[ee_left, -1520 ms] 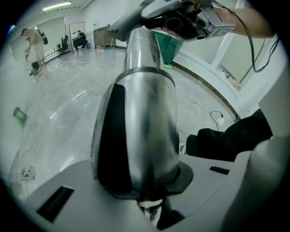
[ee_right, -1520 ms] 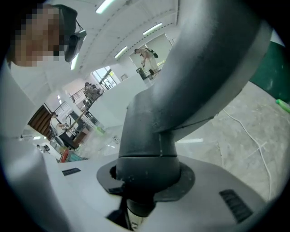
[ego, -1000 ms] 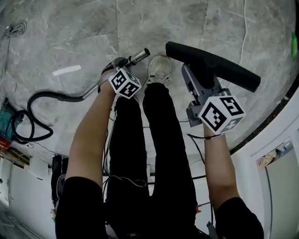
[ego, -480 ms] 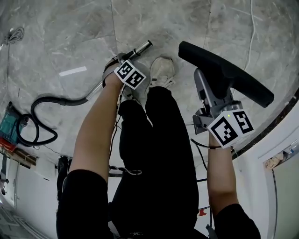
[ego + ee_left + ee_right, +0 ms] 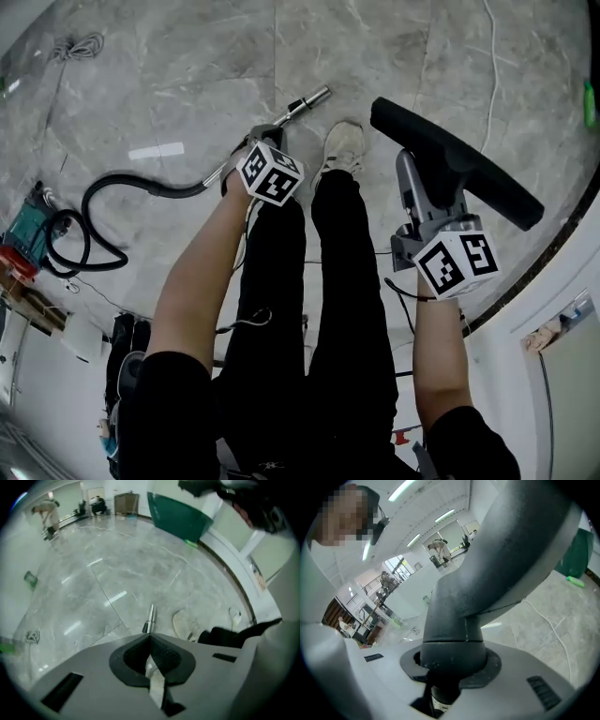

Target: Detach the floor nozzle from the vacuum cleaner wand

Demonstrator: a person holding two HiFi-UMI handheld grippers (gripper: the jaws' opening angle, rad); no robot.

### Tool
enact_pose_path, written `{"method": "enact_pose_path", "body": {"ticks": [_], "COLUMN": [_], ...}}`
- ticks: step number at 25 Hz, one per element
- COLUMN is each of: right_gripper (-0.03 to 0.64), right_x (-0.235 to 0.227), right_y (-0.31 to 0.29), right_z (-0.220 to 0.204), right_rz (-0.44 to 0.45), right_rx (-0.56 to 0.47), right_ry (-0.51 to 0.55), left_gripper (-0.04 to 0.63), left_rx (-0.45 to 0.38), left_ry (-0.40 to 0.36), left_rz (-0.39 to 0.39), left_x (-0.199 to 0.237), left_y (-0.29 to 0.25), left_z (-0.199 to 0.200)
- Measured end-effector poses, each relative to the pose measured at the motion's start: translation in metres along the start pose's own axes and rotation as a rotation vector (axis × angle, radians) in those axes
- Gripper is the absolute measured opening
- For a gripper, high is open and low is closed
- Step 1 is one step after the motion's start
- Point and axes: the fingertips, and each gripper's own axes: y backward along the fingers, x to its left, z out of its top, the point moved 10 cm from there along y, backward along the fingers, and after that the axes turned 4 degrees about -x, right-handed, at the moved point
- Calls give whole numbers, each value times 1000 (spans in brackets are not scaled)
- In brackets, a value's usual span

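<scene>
Already apart: floor nozzle (image 5: 459, 159) off wand (image 5: 307, 101)

Got right gripper (image 5: 451, 665) clamped round the nozzle's dark neck: jaws partway open, packed full by that neck, pads tight on both sides. In head view, carrying the nozzle at 2 o'clock, long black head spanning 1 to 3 o'clock beyond the gripper. Reading left gripper (image 5: 150, 638) as fully closed, just done closing, tips pressed together with no wand pinched at them. Spotting a pale strip (image 5: 155, 682) in the slot behind those tips; can't tell what. Seeing wand's bare metal end just past the tips at 12 o'clock in left gripper view. Tracing black hose (image 5: 141, 178) from wand's other end toward 9 o'clock, then looping to a teal unit (image 5: 23, 242) at the left edge. Finding a pale shoe (image 5: 343, 145) and black trouser legs (image 5: 352, 281) between wand and nozzle; well apart, no contact. Grey marble floor (image 5: 187, 66) underneath.
</scene>
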Motion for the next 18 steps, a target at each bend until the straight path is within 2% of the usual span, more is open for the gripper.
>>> {"method": "enact_pose_path", "body": {"ticks": [4, 6, 9, 12, 15, 18], "right_gripper": [123, 123, 123, 121, 123, 123], "right_x": [75, 113, 167, 221, 277, 331], "right_y": [41, 61, 103, 146, 197, 243], "right_z": [61, 94, 146, 208, 244, 270], "right_rz": [-19, -31, -27, -1, 15, 32], "right_rx": [-70, -136, -239, -365, -433, -480], "right_ry": [53, 56, 30, 67, 118, 167], "left_gripper": [5, 5, 5, 5, 5, 5], "left_rx": [-236, -354, -488, -605, -682, -747], "left_ry": [225, 282, 297, 243, 225, 252], "left_rz": [-112, -105, -65, -13, 62, 156], "left_x": [9, 21, 27, 41, 43, 41], "left_y": [130, 207, 329, 441, 547, 644], "left_z": [43, 70, 103, 139, 146, 145]}}
